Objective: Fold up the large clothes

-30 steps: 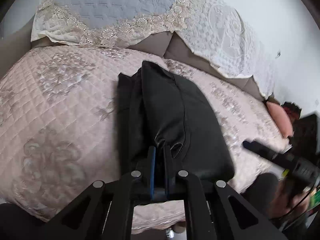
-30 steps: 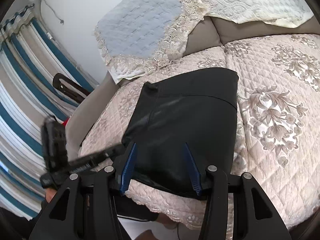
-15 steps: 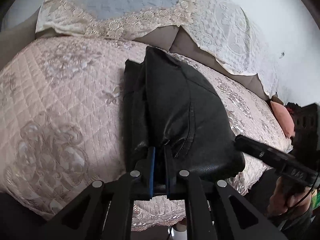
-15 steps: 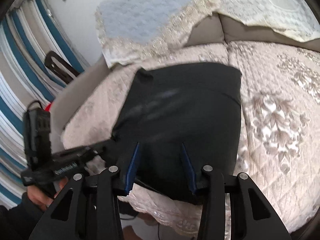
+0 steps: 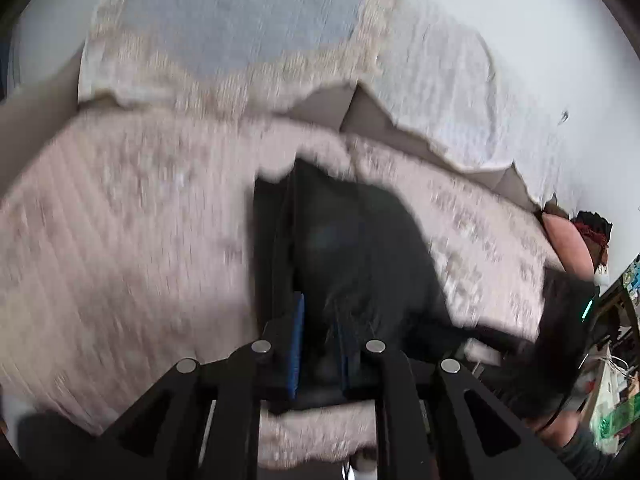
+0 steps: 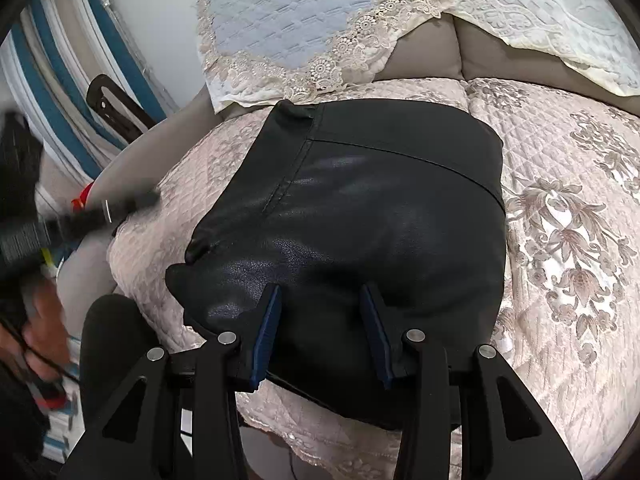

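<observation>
The left black two-finger gripper with blue pads [image 5: 320, 340] points forward and a bit down, and its picture is blurry. Its two fingers stand a little apart, with a small gap between the pads. The right black two-finger gripper with blue pads [image 6: 323, 330] points forward and down too. Its fingers are spread wide apart and hold nothing. A bare hand [image 6: 42, 332] shows at the left edge of the right wrist view, blurry, wrapped around a black handle.

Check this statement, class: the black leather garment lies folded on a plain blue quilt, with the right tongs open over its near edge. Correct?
Not quite. The right wrist view shows the quilt is pinkish beige with floral embroidery. The black leather garment does lie folded there, right tongs open over its near edge.
</observation>
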Available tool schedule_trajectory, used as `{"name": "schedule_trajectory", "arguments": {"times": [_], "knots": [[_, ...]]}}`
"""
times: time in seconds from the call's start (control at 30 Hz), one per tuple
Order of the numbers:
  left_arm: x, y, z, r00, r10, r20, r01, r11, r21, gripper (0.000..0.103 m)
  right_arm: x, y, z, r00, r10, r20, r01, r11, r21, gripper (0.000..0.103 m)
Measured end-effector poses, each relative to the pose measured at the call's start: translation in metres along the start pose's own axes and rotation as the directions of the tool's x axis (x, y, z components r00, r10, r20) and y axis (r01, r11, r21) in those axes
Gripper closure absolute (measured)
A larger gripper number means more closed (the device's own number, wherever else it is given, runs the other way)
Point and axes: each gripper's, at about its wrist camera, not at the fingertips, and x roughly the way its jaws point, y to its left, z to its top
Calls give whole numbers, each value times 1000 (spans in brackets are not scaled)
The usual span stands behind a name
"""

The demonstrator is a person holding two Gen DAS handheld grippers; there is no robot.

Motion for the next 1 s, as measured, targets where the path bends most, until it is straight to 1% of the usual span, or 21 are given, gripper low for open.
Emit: {"name": "schedule_trajectory", "arguments": {"times": [0.07, 0.17, 0.27, 0.3, 0.4, 0.43, 0.47, 0.5, 0.57, 0.6, 0.7, 0.73, 0.87, 1.0], "knots": [[2, -7, 22, 999, 0, 35, 0, 1000, 8, 88, 0, 1, -1, 1000, -5, 3, 5, 1000, -2, 61], [25, -19, 53, 998, -31, 51, 30, 999, 10, 88, 0, 1, -2, 1000, -6, 5, 6, 1000, 1, 61], [68, -26, 73, 999, -41, 16, 41, 999, 3, 88, -1, 2, -2, 1000, -8, 2, 8, 1000, -3, 61], [87, -25, 76, 1000, -24, -7, 24, 1000, 2, 88, -2, 2, -1, 1000, -8, 0, 8, 1000, -8, 60], [126, -13, 64, 995, 55, -77, -55, 998, -2, 88, -17, -5, 5, 1000, 10, 14, -10, 1000, 14, 61], [135, -2, 57, 993, 60, -105, -63, 998, -23, 90, -24, -9, 9, 999, -1, 34, 0, 1000, 25, 61], [139, 7, 49, 992, 54, -111, -59, 997, -48, 92, -30, -14, 13, 998, -18, 58, 16, 999, 31, 61], [140, 15, 43, 993, 48, -105, -55, 996, -74, 98, -34, -19, 18, 996, -37, 78, 34, 999, 36, 61], [139, 24, 34, 996, 32, -85, -42, 992, -116, 99, -33, -33, 32, 993, -76, 95, 70, 996, 58, 61], [139, 24, 32, 996, 35, -76, -44, 992, -117, 100, -28, -41, 41, 991, -101, 91, 95, 993, 68, 61], [142, 14, 27, 995, 86, -52, -89, 995, -54, 100, -13, -57, 63, 986, -141, 91, 132, 987, 91, 62], [143, 14, 26, 995, 90, -47, -93, 994, -53, 100, -6, -61, 72, 984, -153, 93, 145, 985, 91, 65], [145, 24, 25, 997, 57, -42, -61, 994, -92, 100, 23, -75, 96, 982, -178, 58, 173, 981, 88, 73], [150, 29, 25, 998, 51, -44, -55, 993, -106, 100, 54, -83, 98, 978, -208, 0, 207, 976, 65, 74]]}}
